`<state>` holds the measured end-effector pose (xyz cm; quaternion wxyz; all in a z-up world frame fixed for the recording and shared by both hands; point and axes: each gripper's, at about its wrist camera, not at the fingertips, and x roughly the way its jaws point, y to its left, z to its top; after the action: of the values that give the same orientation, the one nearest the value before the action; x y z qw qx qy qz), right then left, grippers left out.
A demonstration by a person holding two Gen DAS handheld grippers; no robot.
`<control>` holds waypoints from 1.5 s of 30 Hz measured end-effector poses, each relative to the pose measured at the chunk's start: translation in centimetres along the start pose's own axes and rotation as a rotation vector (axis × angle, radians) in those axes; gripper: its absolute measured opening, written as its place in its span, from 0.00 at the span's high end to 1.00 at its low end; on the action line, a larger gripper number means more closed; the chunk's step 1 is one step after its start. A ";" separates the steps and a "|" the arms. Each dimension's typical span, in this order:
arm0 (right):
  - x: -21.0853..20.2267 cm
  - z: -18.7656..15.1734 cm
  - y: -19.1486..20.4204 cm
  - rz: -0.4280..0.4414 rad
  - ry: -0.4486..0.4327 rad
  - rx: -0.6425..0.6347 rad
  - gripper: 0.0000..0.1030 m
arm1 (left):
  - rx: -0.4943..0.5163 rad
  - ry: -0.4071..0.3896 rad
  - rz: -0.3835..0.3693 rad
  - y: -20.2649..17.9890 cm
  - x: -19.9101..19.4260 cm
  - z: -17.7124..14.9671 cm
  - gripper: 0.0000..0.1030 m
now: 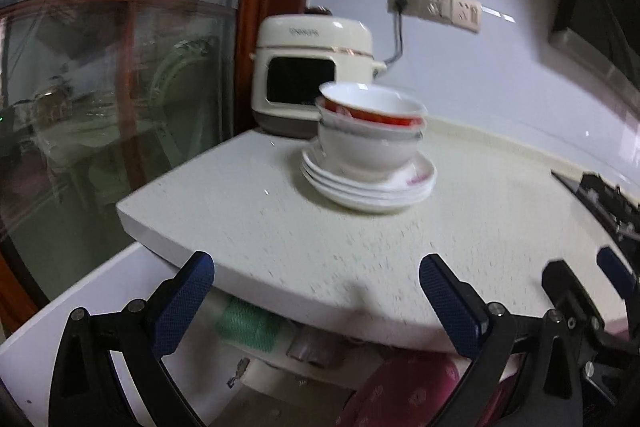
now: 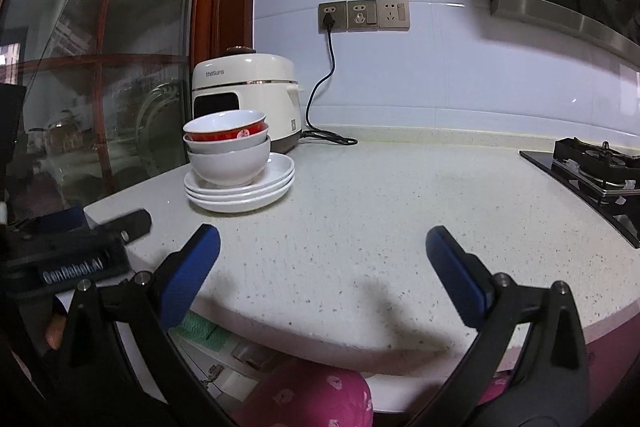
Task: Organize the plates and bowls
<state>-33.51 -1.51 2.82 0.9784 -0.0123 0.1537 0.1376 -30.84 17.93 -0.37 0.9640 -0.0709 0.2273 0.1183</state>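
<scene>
A stack of bowls (image 1: 370, 131) (image 2: 228, 147), white with a red-banded one near the top, stands on a pile of white plates (image 1: 372, 189) (image 2: 244, 193) at the back left of the speckled countertop (image 1: 360, 255) (image 2: 360, 227). My left gripper (image 1: 316, 275) hovers at the counter's front edge, open, nothing between its blue pads. My right gripper (image 2: 322, 247) is also wide open and empty over the counter's front, well short of the stack. In the left wrist view the right gripper (image 1: 588, 291) appears at the right edge; in the right wrist view the left gripper (image 2: 80, 239) sits at the left.
A cream rice cooker (image 1: 308, 79) (image 2: 248, 95) stands behind the stack, plugged into wall sockets (image 2: 362, 15). A gas hob (image 2: 596, 171) lies at the right. A glass door with a wooden frame (image 2: 216, 7) is left. Below the counter an open drawer (image 1: 132, 287) holds a green cloth (image 1: 248, 327).
</scene>
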 end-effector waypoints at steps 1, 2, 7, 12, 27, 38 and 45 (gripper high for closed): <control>0.0 -0.2 0.1 0.003 0.002 -0.001 0.00 | 0.007 0.007 -0.001 -0.2 0.0 -0.2 0.00; -0.2 -0.4 0.2 0.004 0.002 -0.002 0.00 | 0.014 0.010 -0.003 -0.4 -0.1 -0.4 0.00; -0.6 -1.1 0.4 0.010 -0.005 -0.017 0.00 | 0.030 0.023 -0.005 -0.6 0.0 -1.4 0.00; -0.7 -1.3 0.4 0.004 -0.007 -0.005 0.00 | 0.049 0.026 0.002 -0.7 0.3 -1.7 0.00; -0.5 -1.7 -1.6 -0.027 0.009 0.037 0.00 | 0.061 0.016 0.005 0.0 0.4 -1.6 0.00; -0.4 -1.8 -1.7 -0.018 0.023 0.045 0.00 | 0.058 0.020 0.012 -0.3 0.3 -1.8 0.00; -0.1 -1.9 -1.8 -0.017 0.034 0.055 0.00 | 0.061 0.027 0.014 -0.4 0.4 -2.0 0.00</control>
<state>-33.65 -3.44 1.04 0.9768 0.0109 0.1737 0.1250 -31.24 17.22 -2.28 0.9617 -0.0414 0.2443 0.1171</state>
